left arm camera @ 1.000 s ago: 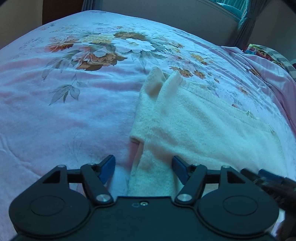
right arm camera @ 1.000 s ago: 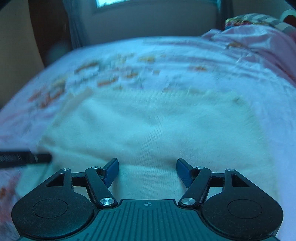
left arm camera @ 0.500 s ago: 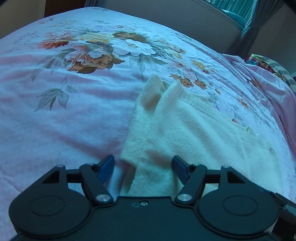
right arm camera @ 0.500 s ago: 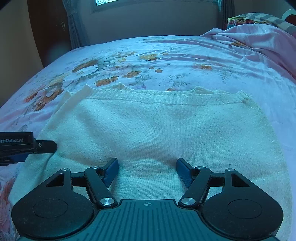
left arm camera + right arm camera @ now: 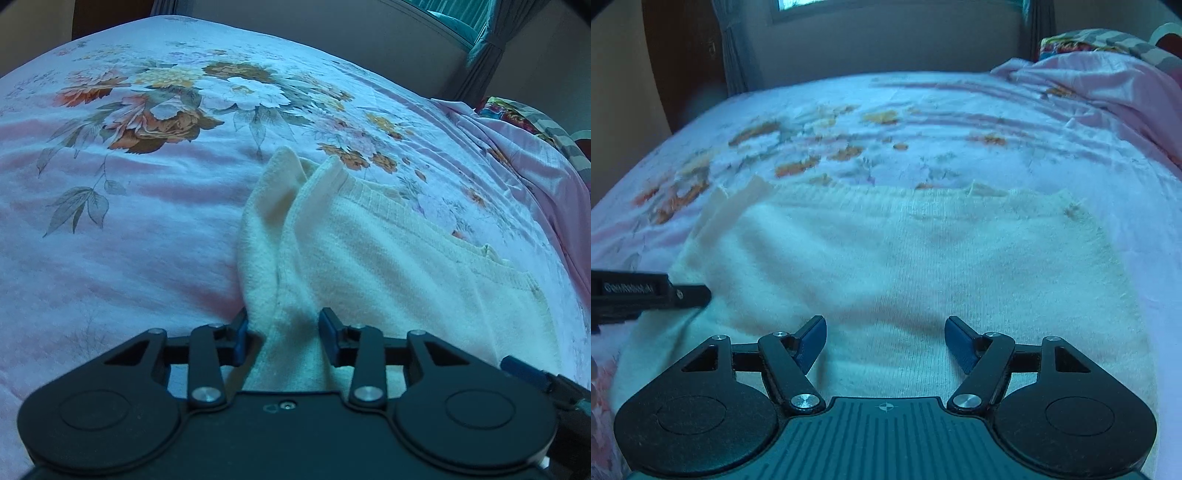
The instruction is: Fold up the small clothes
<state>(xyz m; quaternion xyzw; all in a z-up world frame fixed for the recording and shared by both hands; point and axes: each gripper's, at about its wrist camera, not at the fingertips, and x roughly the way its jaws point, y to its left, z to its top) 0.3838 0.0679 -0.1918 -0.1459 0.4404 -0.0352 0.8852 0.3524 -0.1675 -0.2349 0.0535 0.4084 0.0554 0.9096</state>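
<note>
A cream knit garment (image 5: pixel 388 266) lies flat on the floral bedspread (image 5: pixel 129 229), with its folded left sleeve edge (image 5: pixel 273 206) raised. My left gripper (image 5: pixel 284 332) sits low at the garment's near left edge. Its jaws are closing with a fold of that edge between them. The blue pads (image 5: pixel 241 332) reach the cloth without visibly squeezing it. In the right wrist view the garment (image 5: pixel 905 258) fills the middle, and my right gripper (image 5: pixel 885 341) hangs open over its near hem, holding nothing. The left gripper's finger (image 5: pixel 683 295) pokes in from the left.
A rumpled pink quilt (image 5: pixel 1108 85) and a patterned pillow (image 5: pixel 1089 40) are heaped at the far right of the bed. A wall with a window (image 5: pixel 886 7) and curtains runs behind the bed. A tip of the right gripper (image 5: pixel 524 371) shows at the lower right.
The left jaws have narrowed from wide apart to close around the garment's left edge, and the left view has crept nearer to the cloth. The right gripper stays open over the hem.
</note>
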